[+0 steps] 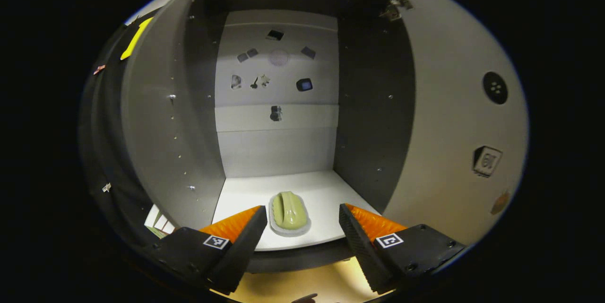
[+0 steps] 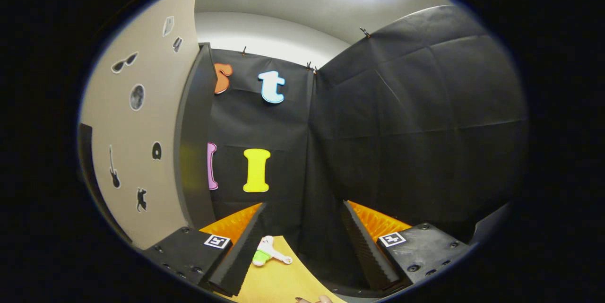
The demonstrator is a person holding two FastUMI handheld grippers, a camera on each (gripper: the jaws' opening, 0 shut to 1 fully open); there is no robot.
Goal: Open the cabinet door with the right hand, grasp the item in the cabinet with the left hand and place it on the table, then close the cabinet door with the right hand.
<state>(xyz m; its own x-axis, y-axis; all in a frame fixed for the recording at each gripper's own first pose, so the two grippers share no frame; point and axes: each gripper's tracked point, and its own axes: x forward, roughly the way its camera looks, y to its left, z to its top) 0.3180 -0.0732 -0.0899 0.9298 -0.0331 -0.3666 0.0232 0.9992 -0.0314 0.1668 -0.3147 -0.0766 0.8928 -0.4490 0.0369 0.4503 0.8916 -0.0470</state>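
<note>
Left gripper view: the cabinet (image 1: 276,151) is open, its door (image 1: 453,118) swung to the right with stickers on the inner face. The item, a green ridged brush-like object on a pale base (image 1: 289,213) (maybe a scrub brush, the view is too small to be sure), lies on the white cabinet floor (image 1: 321,194), near the front edge. The left hand-held gripper (image 1: 298,227) is released, fingers wide apart, in front of the cabinet opening; the item sits between the two fingers in the pic but is not touched by them. Below, a bit of the yellowish desk (image 1: 307,284) shows.

Right gripper view: the right hand-held gripper (image 2: 302,237) is also released, holding nothing, facing the black booth wall. At left is a pale panel w/ stickers (image 2: 142,142), probably the cabinet door. On the desk (image 2: 283,279) lies a small green-and-white object (image 2: 264,253), just beside the gripper's left finger.
</note>
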